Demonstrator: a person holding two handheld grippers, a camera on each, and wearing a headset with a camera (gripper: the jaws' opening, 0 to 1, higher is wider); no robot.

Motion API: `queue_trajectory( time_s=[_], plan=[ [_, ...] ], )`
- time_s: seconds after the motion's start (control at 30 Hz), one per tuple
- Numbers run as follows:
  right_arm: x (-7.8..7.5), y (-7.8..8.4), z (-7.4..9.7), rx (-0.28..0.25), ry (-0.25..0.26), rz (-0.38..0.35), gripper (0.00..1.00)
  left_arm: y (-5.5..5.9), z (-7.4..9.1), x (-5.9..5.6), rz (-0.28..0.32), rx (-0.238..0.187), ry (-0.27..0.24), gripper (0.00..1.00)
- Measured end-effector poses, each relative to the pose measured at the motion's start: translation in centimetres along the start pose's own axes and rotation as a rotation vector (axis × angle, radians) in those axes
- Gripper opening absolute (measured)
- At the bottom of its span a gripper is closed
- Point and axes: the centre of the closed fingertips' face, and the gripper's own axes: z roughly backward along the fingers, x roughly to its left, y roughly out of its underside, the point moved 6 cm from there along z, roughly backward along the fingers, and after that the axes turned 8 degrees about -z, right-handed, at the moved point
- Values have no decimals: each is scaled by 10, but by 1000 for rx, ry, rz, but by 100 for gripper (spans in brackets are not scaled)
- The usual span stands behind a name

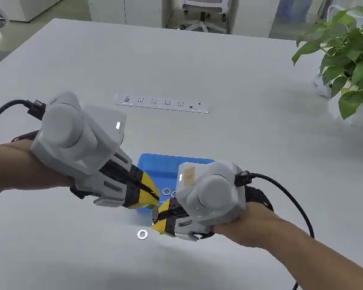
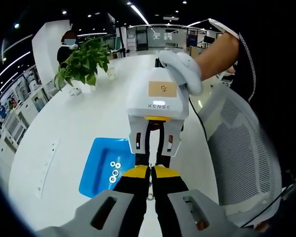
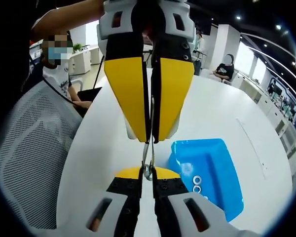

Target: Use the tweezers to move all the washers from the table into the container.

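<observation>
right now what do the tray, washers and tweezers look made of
The tray looks like plastic: even bright blue, a smooth moulded rim, a soft sheen.
The washers are likely steel: small pale silver rings that catch the light.
The tweezers are probably bare metal: thin grey-silver blades, too slim here to judge the finish.

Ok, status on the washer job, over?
Left tool and right tool both shut on tweezers. Some washers in container; one washer loose on table beside it. Nothing blocking.
</observation>
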Motion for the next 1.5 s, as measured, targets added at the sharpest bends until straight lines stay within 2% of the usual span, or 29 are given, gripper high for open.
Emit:
queue_trajectory(
  time_s=[0.3, 0.77, 1.13, 1.5],
  plan=[
    [-6, -12, 10, -7, 20, 19, 10, -11, 9, 6, -30, 4, -13, 6],
    [-29, -21, 21, -11, 50, 39, 10, -20, 13, 29, -66, 3, -39, 6],
    [-50, -16, 19, -5, 55, 34, 10, -15, 6, 48, -65, -7, -40, 6],
    [-65, -4, 7, 14, 48, 20, 10, 0, -8, 63, -53, -6, -24, 6]
  ],
)
